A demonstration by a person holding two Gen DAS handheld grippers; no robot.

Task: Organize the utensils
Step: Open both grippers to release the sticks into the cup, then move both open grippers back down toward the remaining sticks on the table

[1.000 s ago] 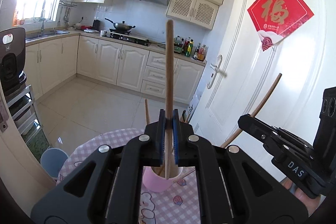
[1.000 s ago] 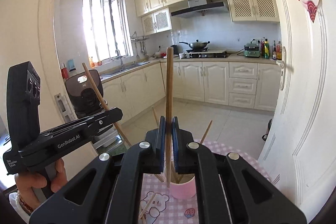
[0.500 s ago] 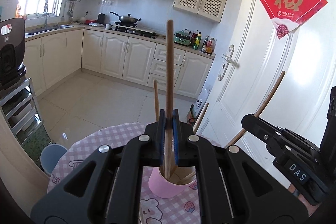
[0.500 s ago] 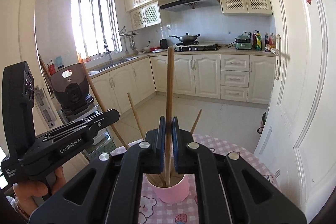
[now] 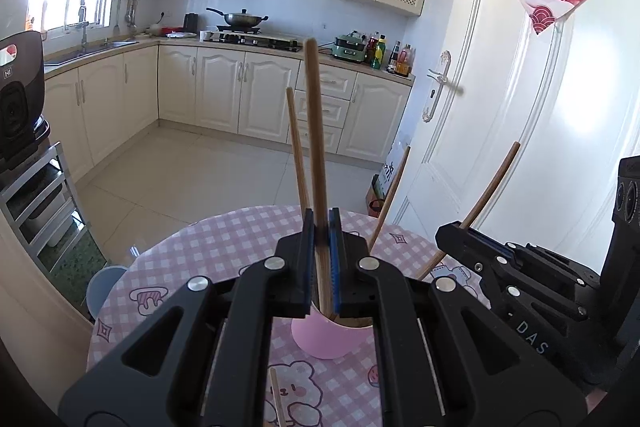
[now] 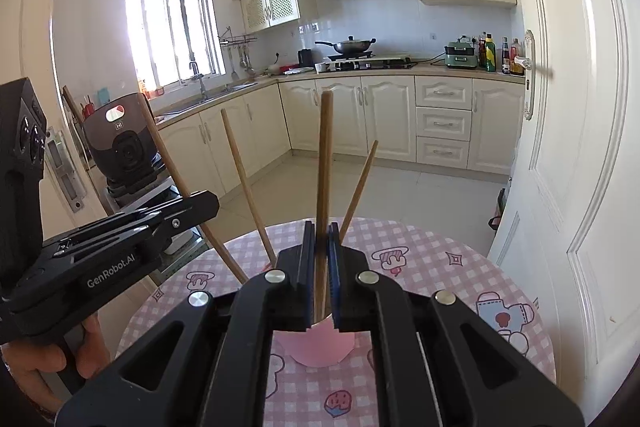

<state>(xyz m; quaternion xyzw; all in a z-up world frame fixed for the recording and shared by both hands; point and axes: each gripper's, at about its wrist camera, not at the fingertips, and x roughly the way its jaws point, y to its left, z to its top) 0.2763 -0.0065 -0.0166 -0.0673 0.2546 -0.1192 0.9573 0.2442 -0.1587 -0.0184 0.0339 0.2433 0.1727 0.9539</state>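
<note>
A pink cup (image 5: pixel 328 341) (image 6: pixel 320 347) stands on a round table with a pink checked cloth (image 5: pixel 224 239) (image 6: pixel 440 267). My left gripper (image 5: pixel 322 227) is shut on an upright wooden chopstick (image 5: pixel 314 127) whose lower end reaches into the cup. My right gripper (image 6: pixel 321 231) is shut on a second chopstick (image 6: pixel 325 155), its lower end also in the cup. Each gripper shows in the other's view: right gripper (image 5: pixel 452 231), left gripper (image 6: pixel 200 203), both with slanted sticks. Two more chopsticks (image 5: pixel 296 147) (image 5: pixel 394 191) lean in the cup.
A loose chopstick (image 5: pixel 276 399) lies on the cloth near me. A white door (image 5: pixel 500 147) stands close on the right. A blue stool (image 5: pixel 104 287) and a rack with a dark appliance (image 5: pixel 16 99) are left of the table. A hand (image 6: pixel 24 367) holds the left gripper.
Both grippers have sunk toward the table with their chopsticks. The pink cup has come up further into view, and the sticks' lower ends have gone deeper into it.
</note>
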